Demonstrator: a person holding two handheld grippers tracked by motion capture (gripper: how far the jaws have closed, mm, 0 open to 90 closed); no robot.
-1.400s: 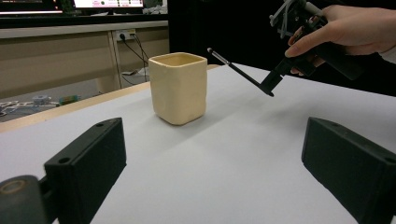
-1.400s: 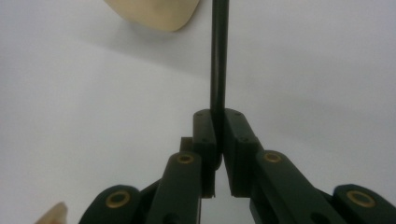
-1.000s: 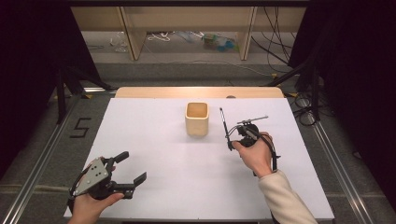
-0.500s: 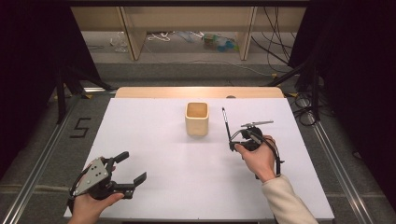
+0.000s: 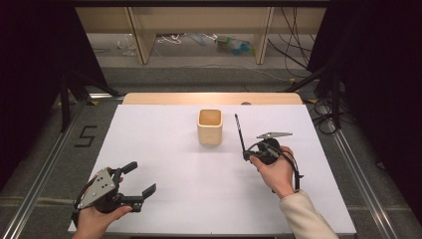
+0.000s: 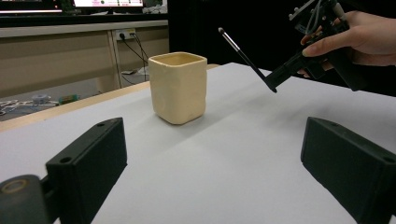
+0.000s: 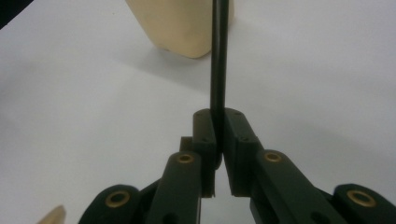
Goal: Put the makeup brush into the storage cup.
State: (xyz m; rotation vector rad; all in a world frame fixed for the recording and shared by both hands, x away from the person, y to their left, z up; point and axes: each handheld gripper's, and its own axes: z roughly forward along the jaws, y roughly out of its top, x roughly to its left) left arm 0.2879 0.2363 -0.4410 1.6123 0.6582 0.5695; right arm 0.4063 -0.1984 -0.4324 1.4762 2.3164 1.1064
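Note:
A cream square cup [image 5: 209, 126] stands upright at the middle of the white table, open side up. My right gripper [image 5: 247, 156] is just right of it, shut on the lower end of a thin black pen [image 5: 239, 133] that points up and away. In the right gripper view the pen [image 7: 219, 56] rises from between the closed pads, with the cup [image 7: 180, 25] beyond it. My left gripper [image 5: 142, 178] rests at the near left, open and holding nothing. In its own view, the cup [image 6: 178, 87] and the pen [image 6: 243, 53] show beyond its wide jaws.
The white sheet [image 5: 164, 144] covers most of the table, with a wooden strip [image 5: 164, 98] along the far edge. Beyond that edge are floor cables and shelf legs. Metal rails [image 5: 363, 174] run along both sides.
The right hand has drifted slightly toward the near edge with the pen still gripped. The left gripper and the cup have not moved.

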